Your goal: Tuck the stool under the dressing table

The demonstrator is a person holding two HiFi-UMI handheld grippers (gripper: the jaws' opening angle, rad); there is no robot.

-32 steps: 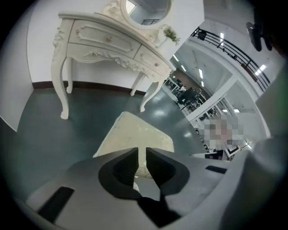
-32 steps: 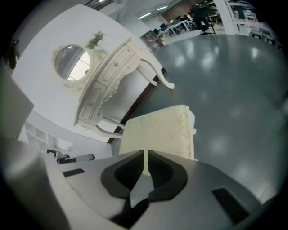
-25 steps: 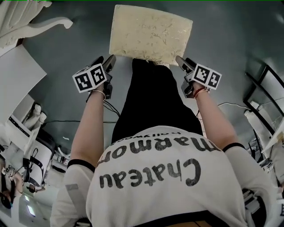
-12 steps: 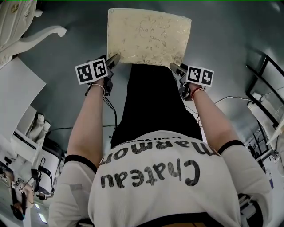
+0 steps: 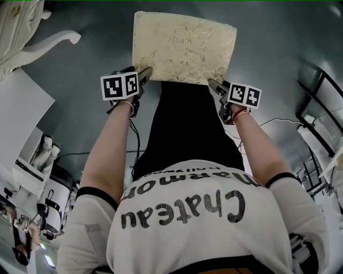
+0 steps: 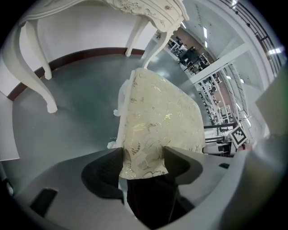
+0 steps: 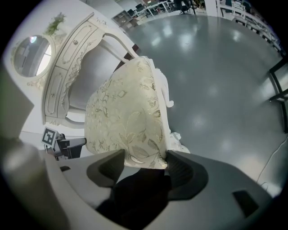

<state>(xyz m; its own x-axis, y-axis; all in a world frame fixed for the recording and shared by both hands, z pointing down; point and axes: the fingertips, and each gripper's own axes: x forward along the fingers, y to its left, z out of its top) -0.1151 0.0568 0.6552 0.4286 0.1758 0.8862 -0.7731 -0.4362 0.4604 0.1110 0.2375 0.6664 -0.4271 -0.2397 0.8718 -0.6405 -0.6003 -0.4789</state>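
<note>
Head view: shirt (image 5: pixel 182 214) reads "Chateau Marmont"; left gripper (image 5: pixel 143 74), right gripper (image 5: pixel 213 84) just opening, unclenched, straddling stool (image 5: pixel 185 45) corners.

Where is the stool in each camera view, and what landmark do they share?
Head view: stool at top centre.
Left gripper view: stool in the middle, running toward lower centre.
Right gripper view: stool in the middle, slightly left.
Shared landmark: white dressing table, top left in head view, along the top in left gripper view, upper left in right.
</note>
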